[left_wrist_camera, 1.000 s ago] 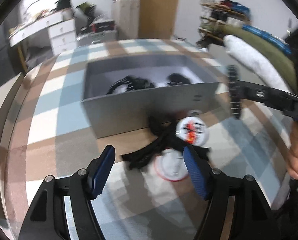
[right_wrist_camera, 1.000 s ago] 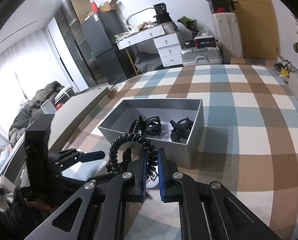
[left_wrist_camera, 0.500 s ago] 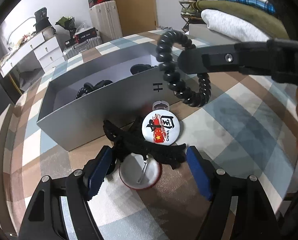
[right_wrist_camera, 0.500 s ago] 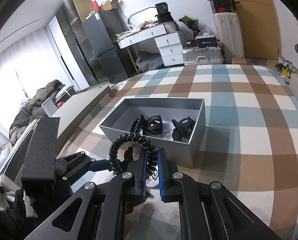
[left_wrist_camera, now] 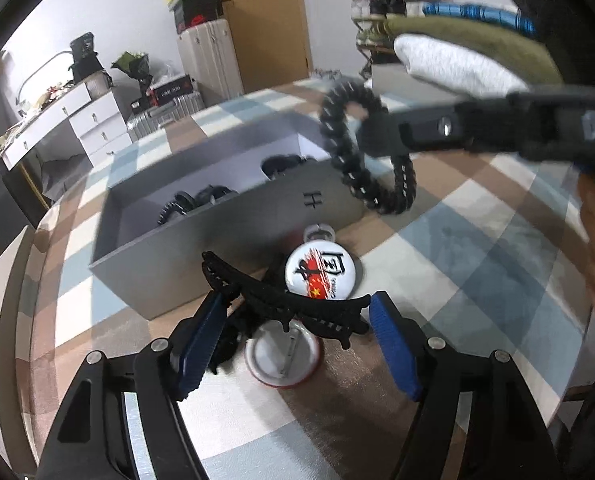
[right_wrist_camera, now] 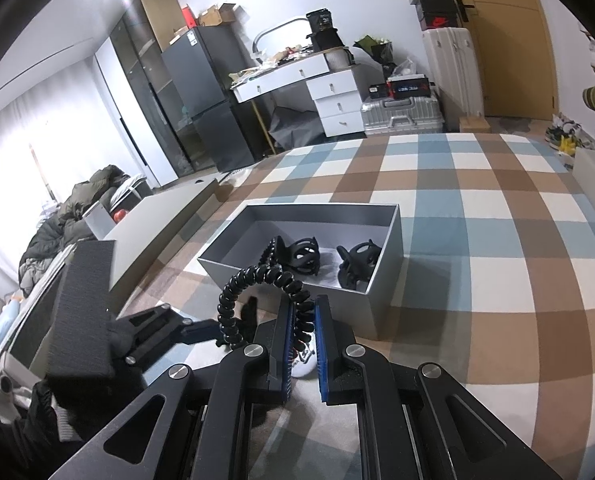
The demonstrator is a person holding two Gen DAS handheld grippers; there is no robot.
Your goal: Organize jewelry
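A grey open box (left_wrist_camera: 233, 236) (right_wrist_camera: 381, 280) sits on the checked table and holds black hair clips (right_wrist_camera: 357, 266) and a coil tie. My right gripper (right_wrist_camera: 302, 316) is shut on a black spiral hair tie (right_wrist_camera: 257, 280), held in the air just in front of the box; the tie also shows in the left wrist view (left_wrist_camera: 361, 152). My left gripper (left_wrist_camera: 297, 340) is open, low over the table, its blue pads either side of a long black claw clip (left_wrist_camera: 281, 300). A white pin badge with red print (left_wrist_camera: 319, 270) and a face-down badge (left_wrist_camera: 283, 360) lie by the clip.
Folded towels (left_wrist_camera: 457, 64) are stacked at the table's right side. A grey lid or board (right_wrist_camera: 157, 224) lies along the left table edge. A desk, suitcases and a door stand beyond the table.
My left gripper has moved forward and down so its pads now flank the claw clip. My right gripper has carried the spiral tie a little closer to the box.
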